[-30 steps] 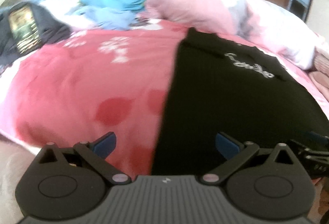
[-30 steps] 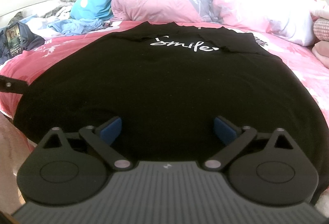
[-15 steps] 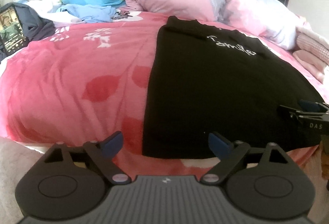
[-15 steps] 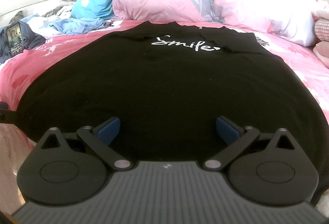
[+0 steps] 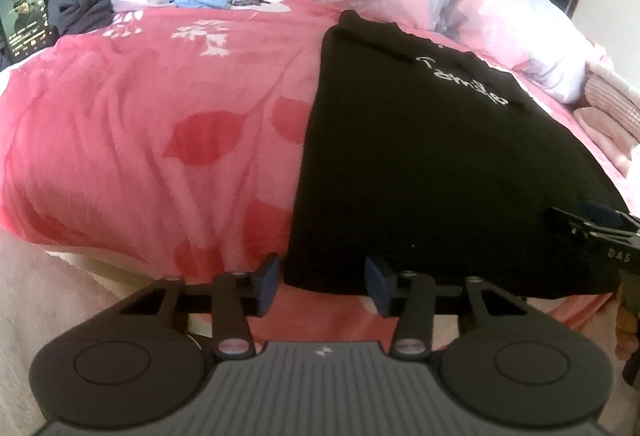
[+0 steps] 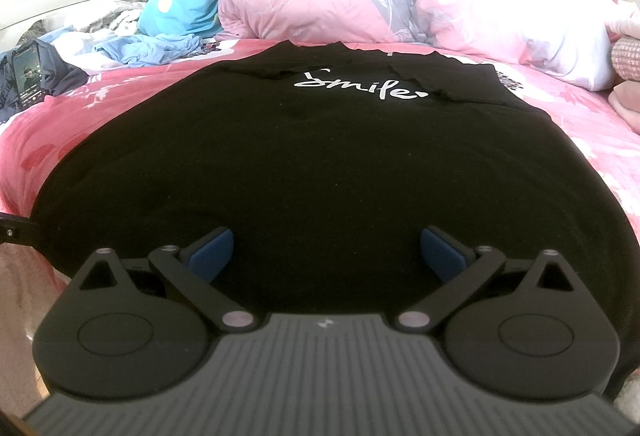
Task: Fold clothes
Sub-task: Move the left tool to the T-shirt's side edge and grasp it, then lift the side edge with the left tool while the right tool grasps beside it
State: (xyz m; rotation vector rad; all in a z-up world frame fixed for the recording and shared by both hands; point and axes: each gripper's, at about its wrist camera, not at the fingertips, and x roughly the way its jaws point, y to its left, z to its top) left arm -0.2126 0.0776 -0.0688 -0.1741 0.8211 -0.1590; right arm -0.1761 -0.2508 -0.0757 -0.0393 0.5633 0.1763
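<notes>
Left gripper (image 5: 322, 282): jaws closing around the near left hem corner of the black T-shirt (image 5: 420, 164), cloth between the pads, grip not yet firm. The shirt lies flat on the pink bedspread (image 5: 160, 124), presumably spread for folding. Right gripper (image 6: 326, 256): jaws wide apart, holding nothing, poised above the hem.
</notes>
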